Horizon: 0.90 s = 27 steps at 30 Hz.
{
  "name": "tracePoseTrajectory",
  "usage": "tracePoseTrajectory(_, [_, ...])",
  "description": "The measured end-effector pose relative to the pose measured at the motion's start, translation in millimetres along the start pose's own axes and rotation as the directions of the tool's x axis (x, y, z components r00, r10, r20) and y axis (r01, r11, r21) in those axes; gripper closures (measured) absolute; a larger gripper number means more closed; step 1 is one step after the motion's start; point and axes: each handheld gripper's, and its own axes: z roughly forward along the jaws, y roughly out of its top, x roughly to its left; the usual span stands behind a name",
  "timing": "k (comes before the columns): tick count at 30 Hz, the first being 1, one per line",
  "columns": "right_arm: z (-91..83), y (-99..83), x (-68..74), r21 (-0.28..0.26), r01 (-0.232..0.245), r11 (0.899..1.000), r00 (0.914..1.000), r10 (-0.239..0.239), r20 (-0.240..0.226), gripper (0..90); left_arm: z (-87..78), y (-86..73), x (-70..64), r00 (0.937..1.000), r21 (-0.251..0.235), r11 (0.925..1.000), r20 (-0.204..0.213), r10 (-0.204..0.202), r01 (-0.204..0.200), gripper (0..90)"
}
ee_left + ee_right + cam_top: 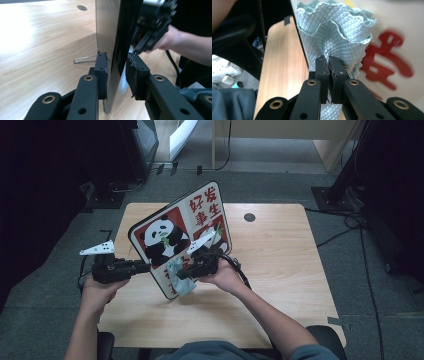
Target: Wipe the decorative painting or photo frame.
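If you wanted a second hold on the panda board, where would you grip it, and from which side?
Grip the panda board at its bare top edge, coming from above: it stands tilted on its lower edge, the left gripper clamps its left edge, and the right gripper presses the cloth against its face.

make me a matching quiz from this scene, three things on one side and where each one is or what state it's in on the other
Things:
1. panda board
2. pale blue cloth
3. round hole

States or places:
A. pinched in the right gripper
B. in the tabletop, far side
C. held on edge by the left gripper

Pairs: 1-C, 2-A, 3-B
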Motion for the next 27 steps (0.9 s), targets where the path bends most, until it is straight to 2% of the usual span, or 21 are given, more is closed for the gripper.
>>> tracePoseTrajectory(3, [-9.0,14.3,4.8,-0.037,0.002,0.999,1.0000,-0.002,-0.003,87.7,-4.4,-1.5,0.8,1.0000,0.002,1.0000,-0.003,-0.003,0.003,71.7])
tracePoseTrajectory(17, [-39.7,97.3,32.3,-0.088,0.106,0.990,0.9943,-0.106,0.012,87.6,-19.3,-5.3,7.3,0.9995,-0.025,0.9994,0.023,-0.023,0.023,75.6])
tracePoseTrajectory(22, [-45.1,122.1,41.4,-0.095,0.129,0.987,0.9916,-0.129,0.013,87.6,-18.9,-5.2,12.3,0.9993,-0.037,0.9986,-0.003,-0.038,0.038,77.9])
tracePoseTrajectory(27, [-44.2,140.6,49.8,-0.100,0.154,0.983,0.9881,-0.154,0.009,87.6,-12.6,-1.6,17.5,0.9995,-0.039,0.9989,-0.016,-0.026,0.025,78.6])
